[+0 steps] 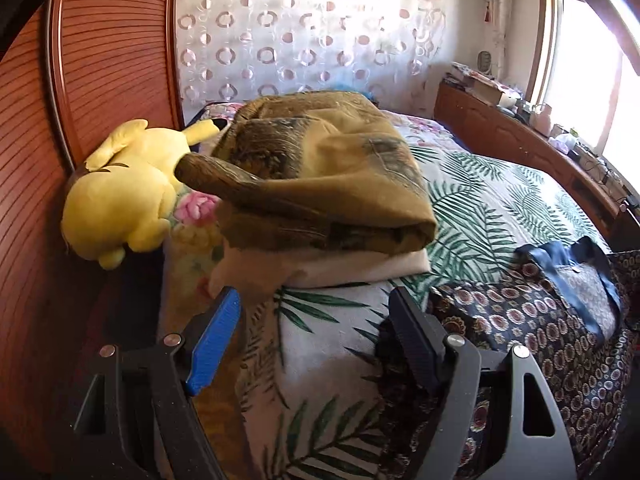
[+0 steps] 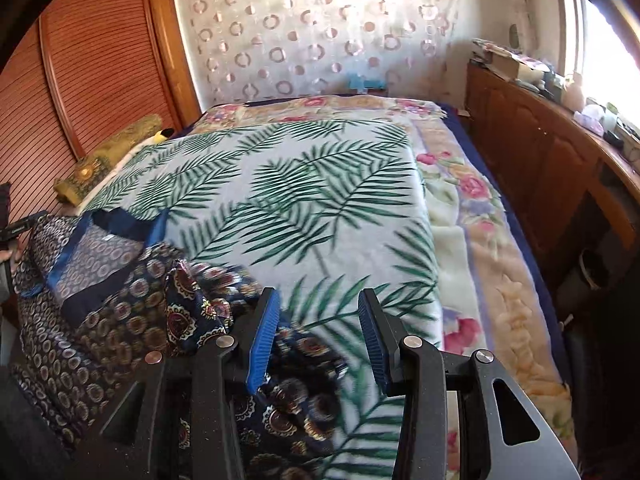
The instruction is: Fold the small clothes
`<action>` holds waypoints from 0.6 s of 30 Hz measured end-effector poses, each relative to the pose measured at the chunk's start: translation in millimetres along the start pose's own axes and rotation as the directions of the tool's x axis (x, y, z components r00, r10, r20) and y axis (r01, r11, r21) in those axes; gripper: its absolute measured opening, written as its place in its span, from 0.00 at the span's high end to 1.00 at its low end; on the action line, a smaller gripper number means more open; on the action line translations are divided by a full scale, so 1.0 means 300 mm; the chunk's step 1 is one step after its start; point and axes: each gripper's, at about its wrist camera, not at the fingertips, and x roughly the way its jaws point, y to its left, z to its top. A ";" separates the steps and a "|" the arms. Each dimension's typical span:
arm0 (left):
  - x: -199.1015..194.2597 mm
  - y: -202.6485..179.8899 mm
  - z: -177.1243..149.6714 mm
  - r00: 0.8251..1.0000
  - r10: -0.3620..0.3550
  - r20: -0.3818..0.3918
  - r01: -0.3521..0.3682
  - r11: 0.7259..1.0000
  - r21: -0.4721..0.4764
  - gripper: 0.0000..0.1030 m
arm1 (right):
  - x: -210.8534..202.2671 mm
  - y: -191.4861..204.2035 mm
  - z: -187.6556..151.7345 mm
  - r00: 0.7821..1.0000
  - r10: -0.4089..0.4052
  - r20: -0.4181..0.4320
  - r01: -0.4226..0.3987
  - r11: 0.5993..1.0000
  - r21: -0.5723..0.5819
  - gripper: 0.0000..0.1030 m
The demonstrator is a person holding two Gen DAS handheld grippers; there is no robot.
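A dark blue garment (image 1: 540,320) with round ornaments and a plain blue collar lies crumpled on the palm-leaf blanket (image 1: 480,208) on the bed. In the left wrist view it sits to the right, and its edge reaches under the right finger. My left gripper (image 1: 314,296) stands wide open over the blanket with nothing between its pads. In the right wrist view the garment (image 2: 120,300) fills the lower left, and a fold of it runs below the open right gripper (image 2: 319,296). The pads press on nothing.
A yellow plush toy (image 1: 120,192) and a folded brown blanket (image 1: 320,168) lie at the bed's left side against the louvered wooden door (image 1: 100,60). A low wooden cabinet (image 2: 540,168) with clutter on top runs along the right, under a bright window.
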 end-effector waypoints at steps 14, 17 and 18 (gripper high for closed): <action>0.007 -0.040 -0.024 0.999 -0.017 -0.028 0.017 1.000 0.012 0.25 | -0.025 0.052 -0.016 1.000 -0.022 0.005 0.022 0.999 -0.041 0.48; -0.004 -0.046 -0.035 0.999 -0.030 -0.026 0.030 1.000 0.008 0.25 | -0.059 0.077 -0.010 0.999 -0.023 0.041 0.025 0.998 -0.062 0.44; -0.010 -0.052 -0.041 0.999 -0.035 -0.026 0.035 0.999 0.008 0.25 | -0.056 0.090 -0.014 0.999 -0.025 0.042 0.028 0.997 -0.075 0.37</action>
